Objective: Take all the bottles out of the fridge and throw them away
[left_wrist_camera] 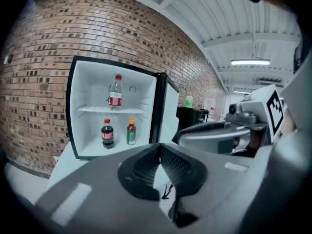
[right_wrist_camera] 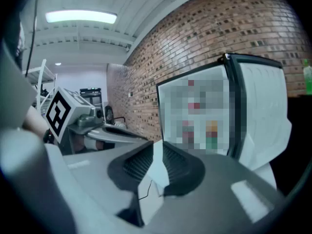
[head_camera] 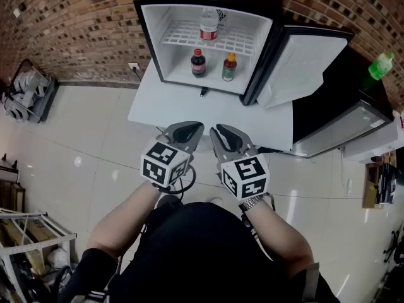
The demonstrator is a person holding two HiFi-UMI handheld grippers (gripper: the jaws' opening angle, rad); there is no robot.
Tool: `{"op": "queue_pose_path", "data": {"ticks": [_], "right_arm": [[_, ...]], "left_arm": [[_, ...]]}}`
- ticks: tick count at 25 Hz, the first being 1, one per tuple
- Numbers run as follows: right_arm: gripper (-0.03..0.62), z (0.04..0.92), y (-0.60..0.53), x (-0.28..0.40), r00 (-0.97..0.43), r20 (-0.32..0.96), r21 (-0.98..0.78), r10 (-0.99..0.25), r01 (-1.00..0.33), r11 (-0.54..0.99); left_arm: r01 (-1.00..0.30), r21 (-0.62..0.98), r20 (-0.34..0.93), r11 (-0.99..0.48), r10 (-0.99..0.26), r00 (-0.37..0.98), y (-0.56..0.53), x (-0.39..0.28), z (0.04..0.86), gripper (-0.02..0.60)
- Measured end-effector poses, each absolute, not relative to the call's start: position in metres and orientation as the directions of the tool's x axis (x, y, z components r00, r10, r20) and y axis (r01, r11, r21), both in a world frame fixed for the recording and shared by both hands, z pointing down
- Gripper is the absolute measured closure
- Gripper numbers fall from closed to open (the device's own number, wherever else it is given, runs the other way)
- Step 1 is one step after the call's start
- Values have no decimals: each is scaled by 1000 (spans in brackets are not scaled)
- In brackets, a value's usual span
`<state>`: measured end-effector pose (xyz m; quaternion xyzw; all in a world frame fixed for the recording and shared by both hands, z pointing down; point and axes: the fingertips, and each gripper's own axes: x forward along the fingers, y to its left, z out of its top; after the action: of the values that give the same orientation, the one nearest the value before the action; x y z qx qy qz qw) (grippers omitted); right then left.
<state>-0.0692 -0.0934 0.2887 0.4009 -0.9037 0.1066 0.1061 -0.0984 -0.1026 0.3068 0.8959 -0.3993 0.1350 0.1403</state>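
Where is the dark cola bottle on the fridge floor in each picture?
Head view: cola bottle, top centre, on the fridge floor.
Left gripper view: cola bottle left of centre, under the shelf.
Right gripper view: fridge interior blurred over, cannot tell.
Shared landmark: the open fridge door.

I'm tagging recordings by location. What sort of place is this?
Probably a lab or workshop in an industrial building: bare brick wall, ceiling strip light, and a mini fridge on a white platform.
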Motion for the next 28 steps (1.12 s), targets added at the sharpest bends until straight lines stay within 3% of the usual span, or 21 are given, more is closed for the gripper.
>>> {"op": "queue_pose_path", "data": {"ticks": [11, 28], "right_arm": [[430, 313, -143, -94, -611, 335, -110, -718, -782, 614], [273, 382, -338, -137, -399, 428, -17, -811, -901, 434]], "left_arm": [[-743, 151, 365, -652, -662, 654, -140, -131, 313, 578], [-653, 168, 422, -738, -545, 725, -241, -204, 334, 578]]}}
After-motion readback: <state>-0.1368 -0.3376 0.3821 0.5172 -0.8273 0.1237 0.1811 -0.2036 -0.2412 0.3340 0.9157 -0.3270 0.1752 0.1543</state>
